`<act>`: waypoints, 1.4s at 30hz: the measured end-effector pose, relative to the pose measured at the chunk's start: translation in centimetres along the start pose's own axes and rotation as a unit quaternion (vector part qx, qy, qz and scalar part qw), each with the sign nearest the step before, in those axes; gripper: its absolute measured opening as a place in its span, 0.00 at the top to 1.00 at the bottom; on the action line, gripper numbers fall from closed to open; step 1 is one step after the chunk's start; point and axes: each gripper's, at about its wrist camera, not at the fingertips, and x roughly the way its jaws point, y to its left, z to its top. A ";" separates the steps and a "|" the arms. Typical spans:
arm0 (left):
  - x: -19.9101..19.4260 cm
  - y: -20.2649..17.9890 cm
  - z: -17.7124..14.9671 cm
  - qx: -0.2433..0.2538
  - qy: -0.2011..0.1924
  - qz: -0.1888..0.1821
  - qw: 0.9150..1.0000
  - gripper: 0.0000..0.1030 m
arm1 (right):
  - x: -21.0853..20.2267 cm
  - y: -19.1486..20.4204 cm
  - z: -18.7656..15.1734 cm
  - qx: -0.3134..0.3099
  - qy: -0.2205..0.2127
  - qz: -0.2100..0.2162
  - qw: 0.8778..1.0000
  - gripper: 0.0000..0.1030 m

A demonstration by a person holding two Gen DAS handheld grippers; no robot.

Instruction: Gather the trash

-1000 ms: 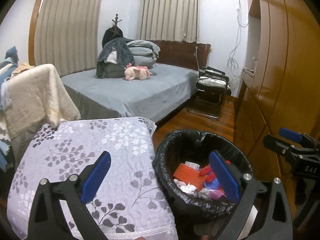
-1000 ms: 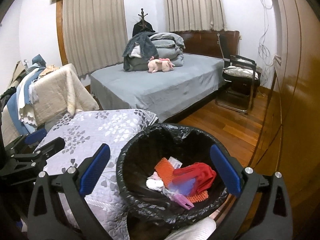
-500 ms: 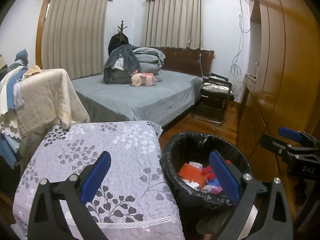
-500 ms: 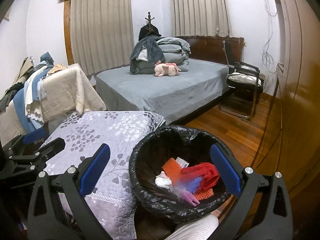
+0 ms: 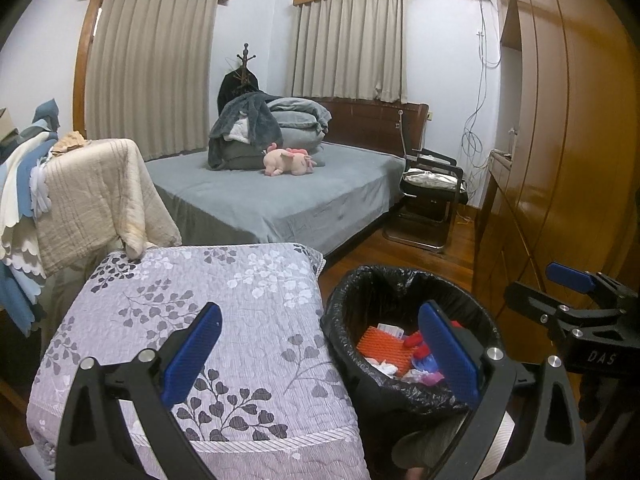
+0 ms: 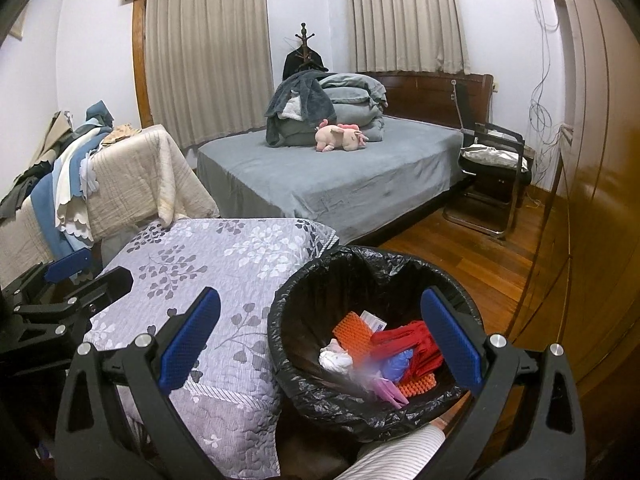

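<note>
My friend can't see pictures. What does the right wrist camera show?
The open right gripper hangs over a black-lined trash bin holding an orange brush and red cloth, beside a floral quilt. A grey bed lies behind.

Your left gripper (image 5: 320, 354) and right gripper (image 6: 320, 346) share one build: black plastic frames with triangular cut-outs, silver screws at the joints, and textured blue pads (image 5: 191, 353) on the fingers. White "DAS" lettering marks the right one's body. Your sleeve (image 6: 396, 454) is finely striped and pale.
</note>
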 end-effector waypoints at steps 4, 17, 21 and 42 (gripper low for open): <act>-0.1 0.0 0.0 0.001 0.000 0.001 1.000 0.06 | 0.1 0.0 0.0 0.000 0.000 0.000 1.000 0.05; -0.1 0.1 0.0 0.001 0.000 0.001 1.000 0.06 | 0.1 0.2 0.0 -0.001 0.000 0.000 1.000 0.05; -0.1 0.1 0.0 0.001 0.001 0.001 1.000 0.06 | 0.1 0.3 0.0 -0.001 -0.001 0.000 1.000 0.05; -0.2 0.2 0.1 0.001 0.001 0.000 1.000 0.06 | 0.2 0.4 0.0 -0.002 -0.002 0.000 1.000 0.05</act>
